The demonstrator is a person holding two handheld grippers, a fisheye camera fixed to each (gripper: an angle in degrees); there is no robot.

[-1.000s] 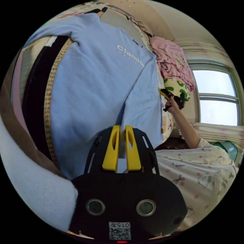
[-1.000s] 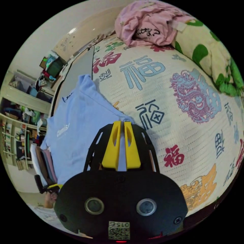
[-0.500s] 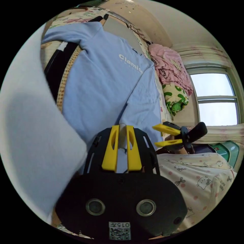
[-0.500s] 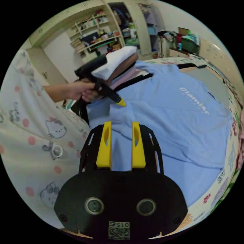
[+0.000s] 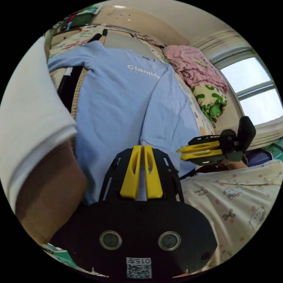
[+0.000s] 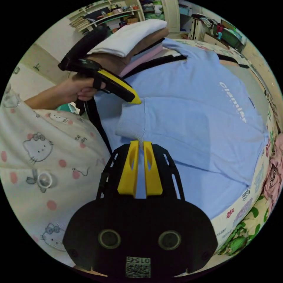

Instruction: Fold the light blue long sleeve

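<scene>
The light blue long sleeve shirt lies spread on the bed, one sleeve folded across its body. My left gripper is shut on the cuff end of that sleeve; in the right gripper view the left gripper touches the cuff's far corner, held by a hand. My right gripper is shut on the cuff's near edge. It also shows in the left gripper view, where the right gripper has its jaws close together beside the cuff.
A stack of folded clothes sits beside the shirt. A pink garment and a green-patterned quilt lie near the window. Cluttered shelves stand behind. The person's patterned clothes are close by.
The right gripper let go of the sleeve, swung back towards the person, then shut on the cuff beside the left gripper. The left gripper kept its grip on the cuff.
</scene>
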